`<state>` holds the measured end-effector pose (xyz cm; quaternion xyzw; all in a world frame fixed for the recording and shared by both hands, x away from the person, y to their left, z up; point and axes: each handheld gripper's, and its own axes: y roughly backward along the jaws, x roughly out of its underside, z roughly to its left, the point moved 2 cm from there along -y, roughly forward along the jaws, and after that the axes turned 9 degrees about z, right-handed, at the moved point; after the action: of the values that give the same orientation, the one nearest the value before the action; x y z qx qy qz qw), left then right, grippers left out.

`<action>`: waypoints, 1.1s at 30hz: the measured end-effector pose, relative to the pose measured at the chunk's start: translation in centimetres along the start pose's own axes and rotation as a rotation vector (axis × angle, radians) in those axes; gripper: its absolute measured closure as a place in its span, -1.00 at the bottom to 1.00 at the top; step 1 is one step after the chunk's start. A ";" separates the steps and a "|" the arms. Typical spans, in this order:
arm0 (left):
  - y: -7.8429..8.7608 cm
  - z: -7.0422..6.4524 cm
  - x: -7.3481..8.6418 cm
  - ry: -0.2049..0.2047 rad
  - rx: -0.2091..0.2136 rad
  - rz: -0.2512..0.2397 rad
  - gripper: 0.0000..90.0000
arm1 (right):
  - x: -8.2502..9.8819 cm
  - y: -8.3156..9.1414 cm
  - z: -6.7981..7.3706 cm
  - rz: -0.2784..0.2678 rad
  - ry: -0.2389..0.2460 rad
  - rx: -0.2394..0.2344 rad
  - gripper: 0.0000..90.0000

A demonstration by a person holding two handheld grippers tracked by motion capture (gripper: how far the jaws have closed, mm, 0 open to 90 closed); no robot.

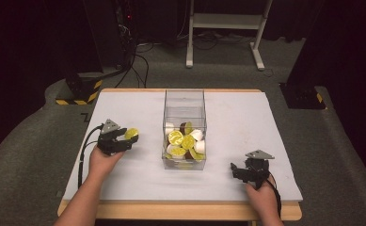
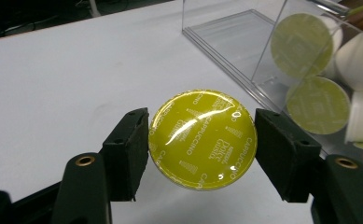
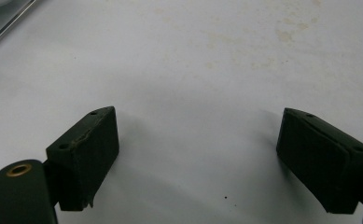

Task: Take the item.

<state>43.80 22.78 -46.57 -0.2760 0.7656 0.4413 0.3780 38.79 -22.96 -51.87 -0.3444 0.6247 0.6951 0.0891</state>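
Here the left gripper [image 2: 201,140] has its two black jaws closed on a round yellow-green foil-lidded coffee capsule [image 2: 202,139], one pad pressed to each side of the rim, with the printed lid reading "CAPPUCCINO" facing the camera. In the high view the same left gripper [image 1: 124,139] sits over the left half of the white table [image 1: 124,108], holding the capsule [image 1: 131,133] just left of the clear plastic rectangular box [image 1: 184,101], which stands open-topped at the table's middle. The box holds a heap of more capsules [image 1: 183,141], yellow-lidded and white-bodied, with a brown one among them; through its transparent wall [image 2: 244,42] in the left gripper view two pale yellow lids and several white cups show close by. The right gripper [image 3: 198,154] has its jaws spread wide with nothing between them, only bare white tabletop [image 3: 193,60] beneath. In the high view the right gripper [image 1: 239,170] rests low near the table's front right corner, well apart from the box.
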 end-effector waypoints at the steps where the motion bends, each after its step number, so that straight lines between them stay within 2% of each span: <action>1: -0.4 0.3 -0.1 -0.004 -0.010 0.009 -0.17 | 0.0 0.0 0.0 0.000 0.000 0.000 -0.71; 6: -1.5 1.3 0.1 0.008 -0.038 0.020 -0.17 | 0.0 0.0 0.0 -0.001 0.001 0.000 -0.71; 8: -1.9 1.7 0.3 -0.002 -0.055 0.035 -0.17 | 0.0 0.0 0.0 -0.001 0.001 0.000 -0.71; 11: -2.4 1.8 0.5 0.009 -0.065 0.036 -0.17 | 0.0 0.0 0.0 -0.001 0.001 0.000 -0.71; 14: -2.9 2.0 0.7 -0.003 -0.078 0.048 -0.17 | 0.0 0.0 0.0 -0.001 0.001 0.000 -0.71; 17: -3.2 2.0 0.8 0.007 -0.081 0.044 -0.17 | 0.0 0.0 0.0 -0.001 0.001 0.000 -0.71; 18: -3.3 2.1 1.0 -0.010 -0.089 0.056 -0.17 | 0.0 0.0 0.0 -0.001 0.001 0.000 -0.71; 20: -3.5 2.0 1.1 0.000 -0.091 0.044 -0.17 | 0.0 0.0 0.0 -0.001 0.001 0.000 -0.71; 22: -3.6 2.0 1.2 -0.016 -0.098 0.057 -0.17 | 0.0 0.0 0.0 -0.001 0.001 0.000 -0.71; 26: -3.8 1.8 1.3 -0.017 -0.100 0.050 -0.17 | 0.0 0.0 0.0 -0.001 0.001 0.001 -0.71; 27: -3.9 1.8 1.4 -0.032 -0.101 0.067 -0.17 | 0.0 0.0 0.0 -0.001 0.001 0.001 -0.71; 33: -4.1 1.7 1.6 -0.024 -0.101 0.070 -0.17 | 0.0 0.0 0.0 -0.002 0.001 0.001 -0.71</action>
<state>46.60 22.24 -50.34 -0.2626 0.7470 0.4955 0.3571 38.78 -22.96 -51.87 -0.3453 0.6249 0.6945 0.0894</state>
